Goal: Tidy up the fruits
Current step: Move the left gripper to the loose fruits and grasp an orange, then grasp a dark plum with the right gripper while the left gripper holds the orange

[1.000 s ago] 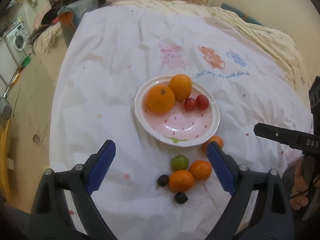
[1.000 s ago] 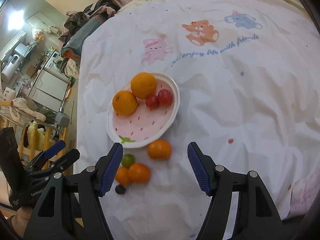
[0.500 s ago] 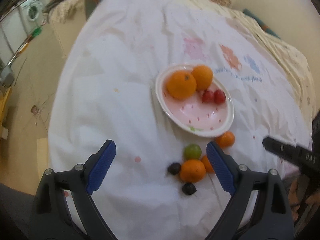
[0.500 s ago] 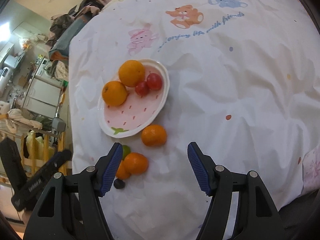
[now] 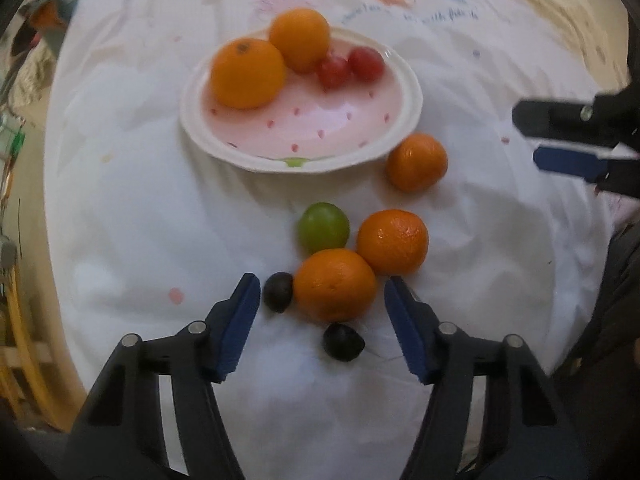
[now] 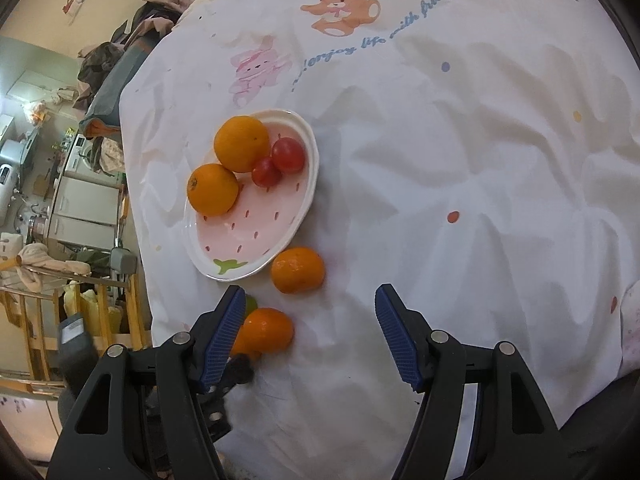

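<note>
Fruit looks much bigger now: the left gripper [image 5: 322,304] has come down close, jaws wide apart around the nearest tangerine [image 5: 335,284]. A grab seems next, then the strawberry plate [image 5: 404,136]. The right gripper [image 6: 310,340] waits, jaws apart, empty. All sits on a white bear-print sheet [image 6: 460,140]; behind it, a messy room with a washing machine [image 6: 78,152].

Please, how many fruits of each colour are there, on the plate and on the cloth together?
Orange: 5, two on the plate, three on the cloth
Red: 2, on the plate
Green: 1
Dark: 2
Total: 10
</note>
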`<state>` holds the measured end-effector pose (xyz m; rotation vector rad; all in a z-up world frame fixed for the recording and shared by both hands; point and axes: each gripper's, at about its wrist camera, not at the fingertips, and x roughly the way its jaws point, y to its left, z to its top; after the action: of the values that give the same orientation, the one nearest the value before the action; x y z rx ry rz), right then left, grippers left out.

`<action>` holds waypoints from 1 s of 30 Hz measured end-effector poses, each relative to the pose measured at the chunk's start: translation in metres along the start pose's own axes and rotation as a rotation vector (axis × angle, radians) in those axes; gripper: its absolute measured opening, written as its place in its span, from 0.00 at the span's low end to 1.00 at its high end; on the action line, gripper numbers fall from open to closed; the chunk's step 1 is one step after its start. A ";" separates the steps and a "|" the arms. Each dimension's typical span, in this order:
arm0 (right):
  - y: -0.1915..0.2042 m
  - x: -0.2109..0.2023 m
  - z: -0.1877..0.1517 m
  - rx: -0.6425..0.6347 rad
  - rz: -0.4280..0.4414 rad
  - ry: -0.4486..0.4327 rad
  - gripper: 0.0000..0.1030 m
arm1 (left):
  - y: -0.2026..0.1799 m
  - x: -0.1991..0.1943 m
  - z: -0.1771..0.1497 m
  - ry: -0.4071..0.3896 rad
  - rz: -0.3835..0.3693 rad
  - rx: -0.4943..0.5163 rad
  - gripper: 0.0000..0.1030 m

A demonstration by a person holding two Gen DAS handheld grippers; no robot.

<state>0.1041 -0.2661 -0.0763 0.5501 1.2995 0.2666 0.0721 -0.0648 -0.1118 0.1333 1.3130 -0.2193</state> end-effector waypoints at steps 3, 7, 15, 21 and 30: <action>0.003 0.001 0.000 -0.010 0.002 0.004 0.68 | 0.001 0.007 0.002 0.015 0.017 -0.001 0.59; 0.002 0.002 0.001 -0.009 0.002 0.009 0.68 | 0.000 0.006 0.003 0.002 0.006 0.008 0.53; 0.002 0.003 0.001 -0.009 -0.009 0.011 0.68 | 0.005 -0.020 0.002 -0.052 -0.078 -0.027 0.36; 0.001 0.006 -0.001 -0.016 -0.026 0.019 0.68 | 0.039 -0.058 0.002 -0.160 -0.138 -0.176 0.36; 0.019 0.024 -0.021 -0.083 0.045 0.121 0.67 | 0.081 -0.072 -0.005 -0.179 -0.029 -0.370 0.36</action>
<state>0.0921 -0.2337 -0.0899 0.4985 1.3875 0.3942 0.0691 0.0215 -0.0462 -0.2155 1.1566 -0.0092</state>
